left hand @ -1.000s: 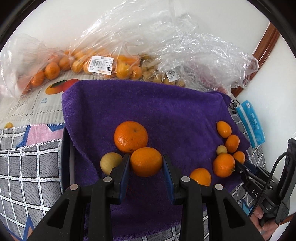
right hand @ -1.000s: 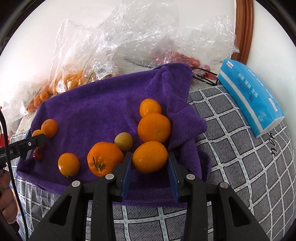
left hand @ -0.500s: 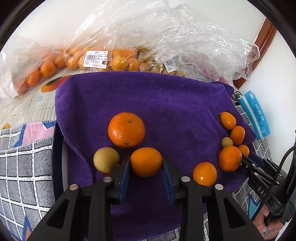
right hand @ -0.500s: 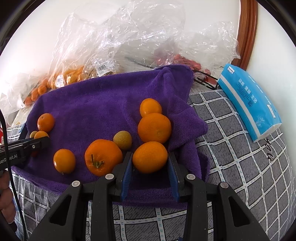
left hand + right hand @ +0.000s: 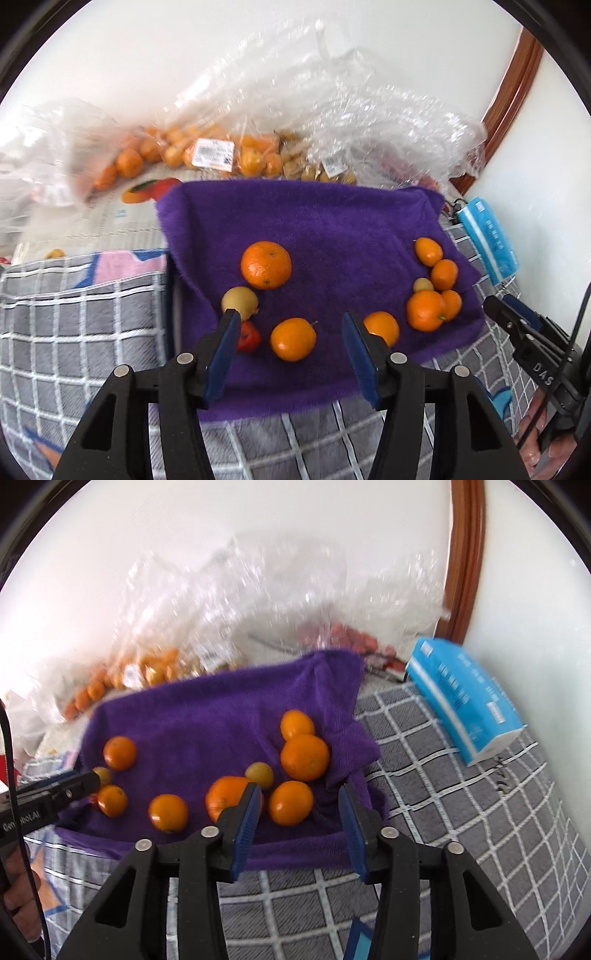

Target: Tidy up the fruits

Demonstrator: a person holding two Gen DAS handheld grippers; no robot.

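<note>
**Both tongs released, fruit on towel**

Left tongs [image 5: 288, 325]: jaws have just been opening and now stand wide. The orange [image 5: 293, 339] gripped half a second ago lies free between them on the purple towel [image 5: 332, 229], lower centre of frame.

Right tongs [image 5: 297, 805]: jaws likewise just opened, now wide. Its mandarin [image 5: 290, 802], clamped before, rests on the towel beside the left finger.

The towel covers a grey checked cloth [image 5: 461, 812]. Clear fruit bags [image 5: 221, 155] line the white wall at top; a blue tissue pack [image 5: 465, 705] lies right.

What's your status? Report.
Both grippers, left and right, jaws just opened, empty. Oranges released on towel. Nothing in the way.
</note>
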